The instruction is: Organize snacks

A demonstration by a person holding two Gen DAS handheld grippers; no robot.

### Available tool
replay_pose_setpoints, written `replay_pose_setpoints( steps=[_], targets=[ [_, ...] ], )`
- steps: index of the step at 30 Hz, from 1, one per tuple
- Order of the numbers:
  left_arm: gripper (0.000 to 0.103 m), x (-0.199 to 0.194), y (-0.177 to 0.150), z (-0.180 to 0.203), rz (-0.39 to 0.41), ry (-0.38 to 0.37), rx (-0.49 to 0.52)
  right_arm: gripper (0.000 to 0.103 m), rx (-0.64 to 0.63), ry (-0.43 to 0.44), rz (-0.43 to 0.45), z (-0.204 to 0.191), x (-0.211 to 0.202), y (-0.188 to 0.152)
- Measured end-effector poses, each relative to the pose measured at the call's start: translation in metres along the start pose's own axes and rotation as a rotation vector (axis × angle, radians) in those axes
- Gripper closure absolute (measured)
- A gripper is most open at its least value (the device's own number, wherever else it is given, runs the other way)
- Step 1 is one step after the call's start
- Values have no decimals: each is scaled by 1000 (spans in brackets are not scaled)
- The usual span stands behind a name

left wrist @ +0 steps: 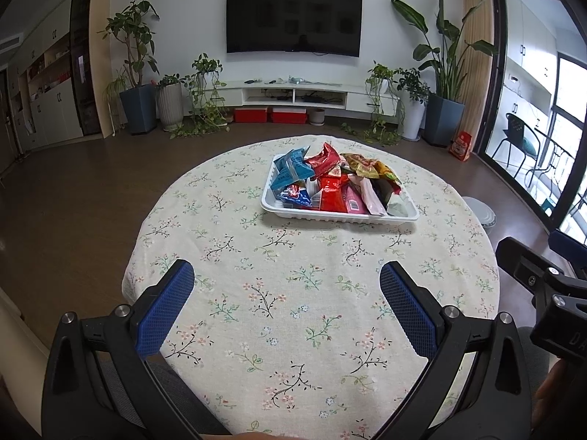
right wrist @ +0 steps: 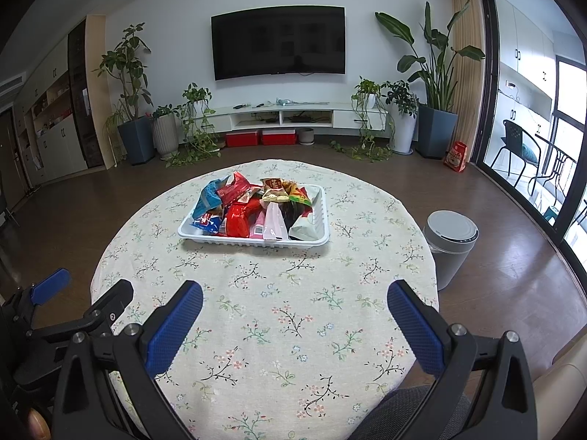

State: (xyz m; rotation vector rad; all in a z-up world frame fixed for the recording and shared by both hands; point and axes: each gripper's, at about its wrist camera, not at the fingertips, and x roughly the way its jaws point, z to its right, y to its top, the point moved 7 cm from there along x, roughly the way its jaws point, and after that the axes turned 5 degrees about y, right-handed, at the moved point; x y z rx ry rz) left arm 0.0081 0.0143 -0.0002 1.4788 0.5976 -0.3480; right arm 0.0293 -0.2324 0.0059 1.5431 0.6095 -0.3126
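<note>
A white plastic tray sits on the far half of a round table with a floral cloth. It holds a heap of snack packets: blue ones at the left, red ones in the middle, pink and yellow-green ones at the right. My left gripper is open and empty, over the near part of the table. My right gripper is open and empty, also short of the tray.
A grey lidded bin stands on the floor right of the table. The left gripper shows at the lower left of the right wrist view. Potted plants, a TV and a low cabinet line the far wall.
</note>
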Motion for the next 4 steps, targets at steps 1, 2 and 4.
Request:
replay_pose_setpoints(
  steps=[1, 2, 4],
  targets=[
    [0, -1, 1, 0, 9, 1, 5, 0, -1, 0, 0, -1, 0, 1],
    [0, -1, 2, 1, 16, 9, 15, 0, 0, 0, 0, -1, 0, 0],
    [0, -1, 3, 1, 25, 14, 20, 0, 0, -1, -1, 0, 0, -1]
  ],
)
